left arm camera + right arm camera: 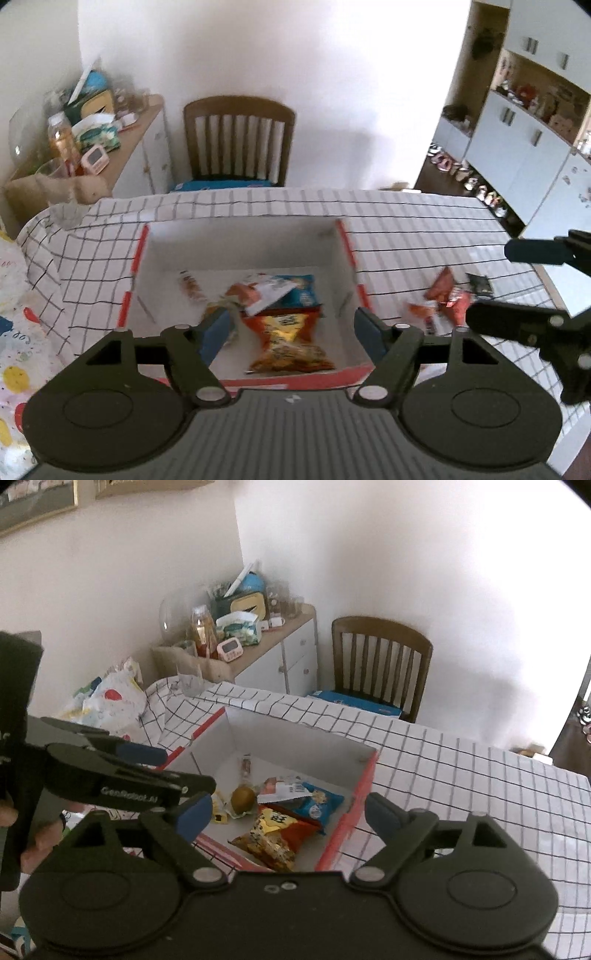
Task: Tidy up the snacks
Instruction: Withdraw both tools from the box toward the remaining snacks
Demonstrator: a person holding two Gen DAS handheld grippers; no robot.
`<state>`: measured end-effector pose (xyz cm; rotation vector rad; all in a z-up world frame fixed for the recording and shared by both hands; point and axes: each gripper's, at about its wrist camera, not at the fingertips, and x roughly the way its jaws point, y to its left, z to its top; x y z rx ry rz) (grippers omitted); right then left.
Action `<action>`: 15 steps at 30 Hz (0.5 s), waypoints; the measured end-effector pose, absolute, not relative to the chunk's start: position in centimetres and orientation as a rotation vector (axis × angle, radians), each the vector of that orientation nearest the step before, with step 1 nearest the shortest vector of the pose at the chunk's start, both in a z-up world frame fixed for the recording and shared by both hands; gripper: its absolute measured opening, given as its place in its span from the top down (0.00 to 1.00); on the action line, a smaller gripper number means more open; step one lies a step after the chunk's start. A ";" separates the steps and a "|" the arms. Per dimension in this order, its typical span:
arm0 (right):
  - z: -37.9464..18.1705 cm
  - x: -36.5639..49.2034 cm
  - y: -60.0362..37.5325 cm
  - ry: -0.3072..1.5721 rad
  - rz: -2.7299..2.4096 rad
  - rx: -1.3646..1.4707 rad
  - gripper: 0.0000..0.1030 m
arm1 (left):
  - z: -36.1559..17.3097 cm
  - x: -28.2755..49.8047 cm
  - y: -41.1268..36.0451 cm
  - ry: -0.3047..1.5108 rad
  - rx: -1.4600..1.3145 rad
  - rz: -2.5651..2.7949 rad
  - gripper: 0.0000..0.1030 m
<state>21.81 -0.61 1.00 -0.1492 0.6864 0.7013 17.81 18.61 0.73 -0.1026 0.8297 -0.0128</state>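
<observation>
While above the box (347, 254), left gripper (291, 328) and right gripper (288, 812) both wide apart, empty.

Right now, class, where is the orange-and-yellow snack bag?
In both wrist views the orange-and-yellow snack bag lies inside the white box, at its near edge, just in front of the blue snack bag.

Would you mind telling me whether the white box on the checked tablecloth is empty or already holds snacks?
It holds snacks: the white box is open-topped, and several packets lie on its floor, among them an orange chip bag and a blue packet.
</observation>
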 end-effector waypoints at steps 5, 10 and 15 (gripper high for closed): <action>2.0 21.4 -4.9 0.658 0.696 -0.122 0.05 | 1.6 16.8 15.4 0.799 -0.108 -0.029 0.23; 2.2 21.3 -9.8 0.646 0.672 -0.114 0.03 | 1.4 16.4 12.4 0.785 -0.117 -0.050 0.19; 1.4 21.5 -13.9 0.656 0.637 -0.101 0.03 | 0.6 16.4 9.5 0.782 -0.133 -0.051 0.03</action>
